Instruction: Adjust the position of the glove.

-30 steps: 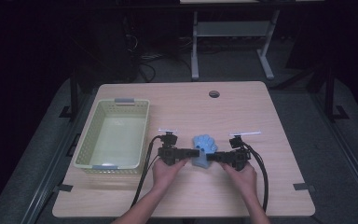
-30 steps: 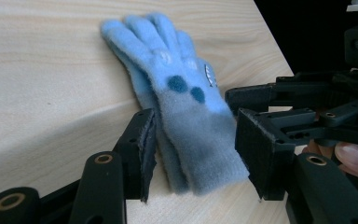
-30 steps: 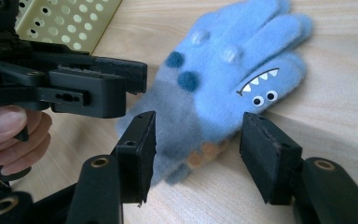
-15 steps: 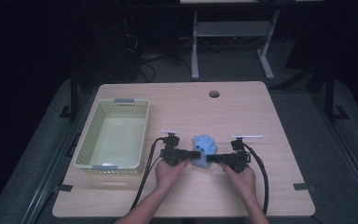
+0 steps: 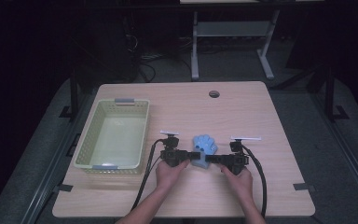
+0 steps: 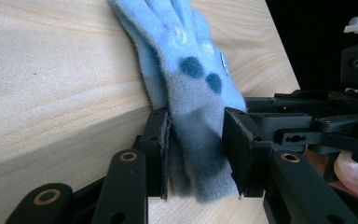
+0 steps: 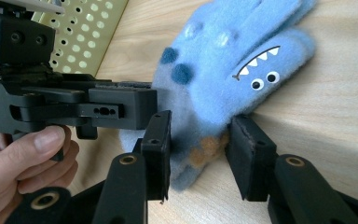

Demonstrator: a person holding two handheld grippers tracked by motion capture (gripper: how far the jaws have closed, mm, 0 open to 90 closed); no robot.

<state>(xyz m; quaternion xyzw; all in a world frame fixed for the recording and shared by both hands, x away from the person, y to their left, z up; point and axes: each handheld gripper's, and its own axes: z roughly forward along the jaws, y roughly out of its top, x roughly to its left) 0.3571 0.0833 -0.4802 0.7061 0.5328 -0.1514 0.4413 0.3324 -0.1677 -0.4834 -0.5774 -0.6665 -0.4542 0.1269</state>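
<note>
A light-blue fleece glove (image 5: 205, 145) with dark dots and a toothy monster face lies flat on the wooden table (image 5: 191, 109), its fingers pointing away from the person. My left gripper (image 5: 191, 157) comes in from the left and my right gripper (image 5: 210, 159) from the right, meeting at the cuff. In the left gripper view the jaws of the left gripper (image 6: 196, 154) press the grey-shaded cuff of the glove (image 6: 191, 70) from both sides. In the right gripper view the right gripper (image 7: 199, 149) holds the cuff corner of the glove (image 7: 223, 70), beside the left gripper (image 7: 121, 109).
A pale-green perforated basket (image 5: 87, 140) stands at the table's left with nothing in it. A round cable hole (image 5: 214, 94) sits near the far edge. Black cables trail from both grippers toward the near edge. The room beyond the table is dark.
Both grippers and the glove between them have shifted slightly toward the near edge. The grip at the cuff looks the same.
</note>
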